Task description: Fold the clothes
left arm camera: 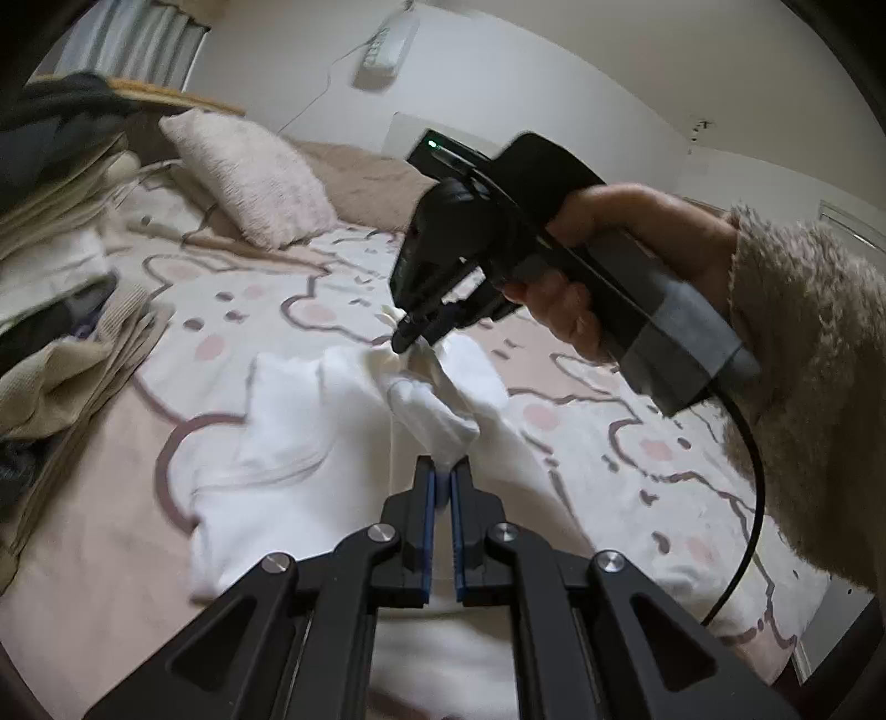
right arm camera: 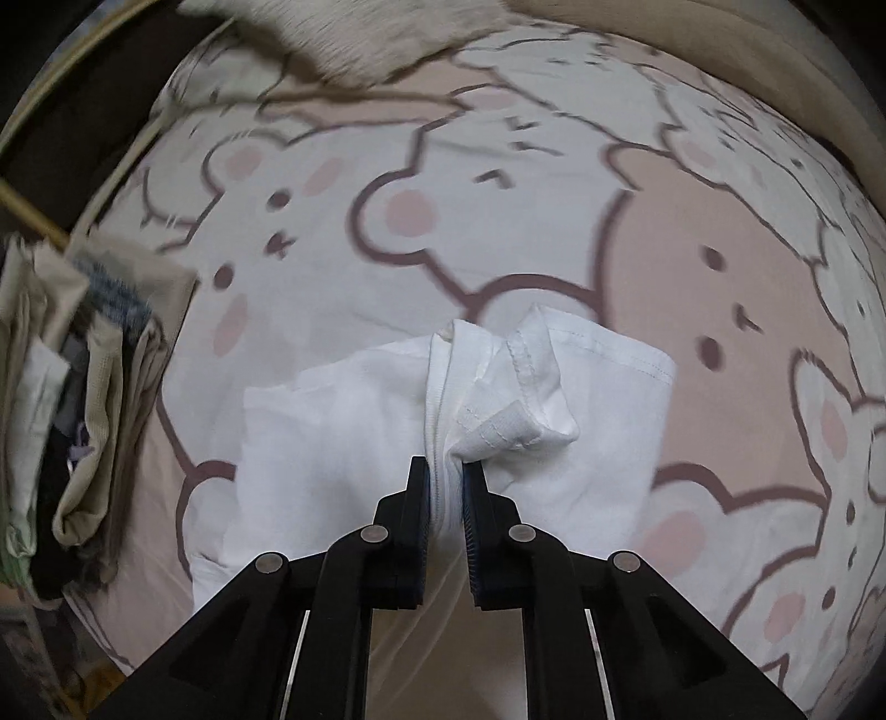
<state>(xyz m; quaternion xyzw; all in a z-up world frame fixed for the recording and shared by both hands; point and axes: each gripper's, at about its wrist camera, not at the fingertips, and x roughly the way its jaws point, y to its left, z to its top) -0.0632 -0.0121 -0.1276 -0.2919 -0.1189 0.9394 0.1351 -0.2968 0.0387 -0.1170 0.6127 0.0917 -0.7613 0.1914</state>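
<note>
A white T-shirt is spread on the bear-print bed sheet. One bunched fold is pinched by the left gripper, another is clenched by the right gripper.

A bedroom in a home is showing here. A bed is filling most of both views, wearing a cover printed with pink-cheeked cartoon bears. A fluffy pale pillow is leaning near its head, and a heap of folded clothes is sitting along one edge. On the plain wall behind, an air conditioner is hanging, and striped curtains are hanging in the corner.
</note>
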